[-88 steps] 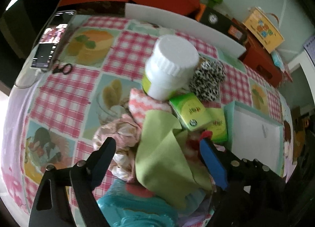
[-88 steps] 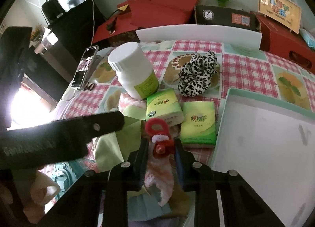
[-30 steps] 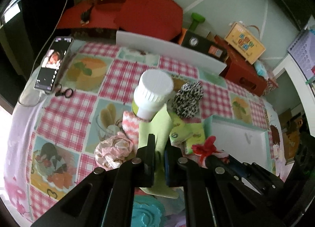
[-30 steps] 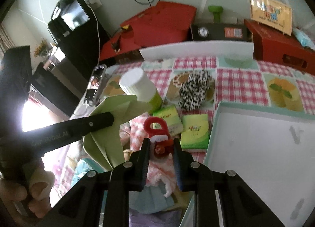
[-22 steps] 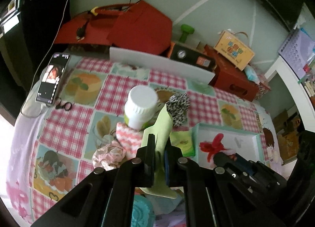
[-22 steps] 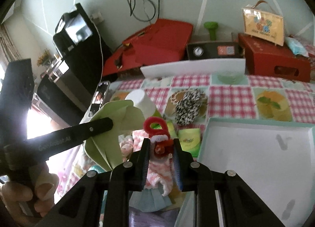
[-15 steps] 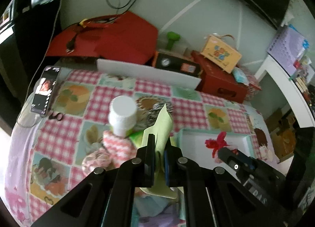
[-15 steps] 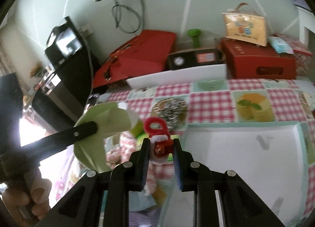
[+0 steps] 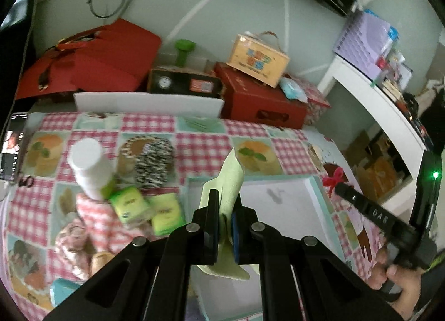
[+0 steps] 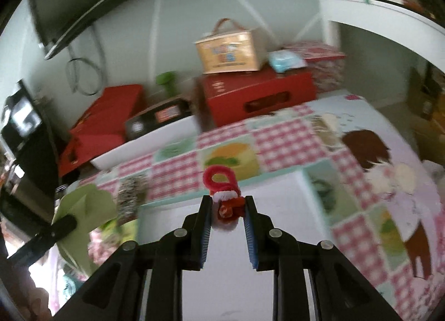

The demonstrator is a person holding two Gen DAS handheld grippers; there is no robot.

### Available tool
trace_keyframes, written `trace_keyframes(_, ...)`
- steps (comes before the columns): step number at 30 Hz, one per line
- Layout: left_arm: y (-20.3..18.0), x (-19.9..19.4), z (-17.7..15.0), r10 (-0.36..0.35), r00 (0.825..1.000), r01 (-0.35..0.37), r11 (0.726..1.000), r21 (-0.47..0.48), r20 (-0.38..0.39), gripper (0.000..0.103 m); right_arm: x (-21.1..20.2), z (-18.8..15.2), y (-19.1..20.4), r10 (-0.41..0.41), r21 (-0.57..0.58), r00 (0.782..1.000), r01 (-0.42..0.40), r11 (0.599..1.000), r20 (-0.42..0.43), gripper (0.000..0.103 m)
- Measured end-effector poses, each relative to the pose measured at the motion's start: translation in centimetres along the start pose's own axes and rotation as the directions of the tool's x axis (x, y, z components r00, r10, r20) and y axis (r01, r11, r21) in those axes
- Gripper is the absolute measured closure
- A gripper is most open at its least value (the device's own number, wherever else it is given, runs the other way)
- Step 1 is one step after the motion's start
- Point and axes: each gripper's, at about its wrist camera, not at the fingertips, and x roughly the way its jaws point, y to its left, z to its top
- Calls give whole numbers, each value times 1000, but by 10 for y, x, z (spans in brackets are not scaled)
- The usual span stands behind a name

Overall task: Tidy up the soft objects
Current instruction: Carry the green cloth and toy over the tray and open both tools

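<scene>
The left gripper is clamped tight on a pale green cloth, which stands up between the jaws and hangs out below them, held over the near-left corner of the white tray. The right gripper is pinched narrow on a small red-and-white fuzzy toy with a red loop on top, held above the tray's far edge; in the left wrist view the same toy shows beyond the tray's right rim. By my reading, the step in hand is the carry: both soft things are lifted clear of the tablecloth and are over or near the tray, not yet set down. The next move likely calls for lowering each over the bare tray floor and letting go, keeping the cloth from draping over the rim. A leopard-print scrunchie, a pink knitted piece and other soft items stay near the tablecloth's left edge, beside a white bottle and two green packets whose print is too blurred to read. The only legible writing is "DAS" on the right gripper's finger; labels on the boxes behind the table cannot be read.
</scene>
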Motion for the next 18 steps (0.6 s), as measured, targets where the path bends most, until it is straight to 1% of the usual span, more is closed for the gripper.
trace_keyframes(1,-4,4,-1,-7,1000,7,1000,8,-7,96,-1,0,-8,-21,10,1000,21,1000,3,79)
trace_keyframes(4,-14,18,-7,-27,999,27,999,27,-28,96,-1,3,-31,-48,54,999,48,997,2,79)
trace_keyframes(9,-28,47,-20,-44,996,48,997,54,-81,96,15,-1,-52,-88,113,995,92,989,-39,79)
trace_keyframes(14,-35,74,-33,-22,989,33,997,71,-145,96,37,-8,-53,-104,102,991,112,988,-86,79)
trace_keyframes(18,-36,91,-42,13,980,4,996,84,-200,96,61,-16,-45,-145,63,979,155,986,-141,79)
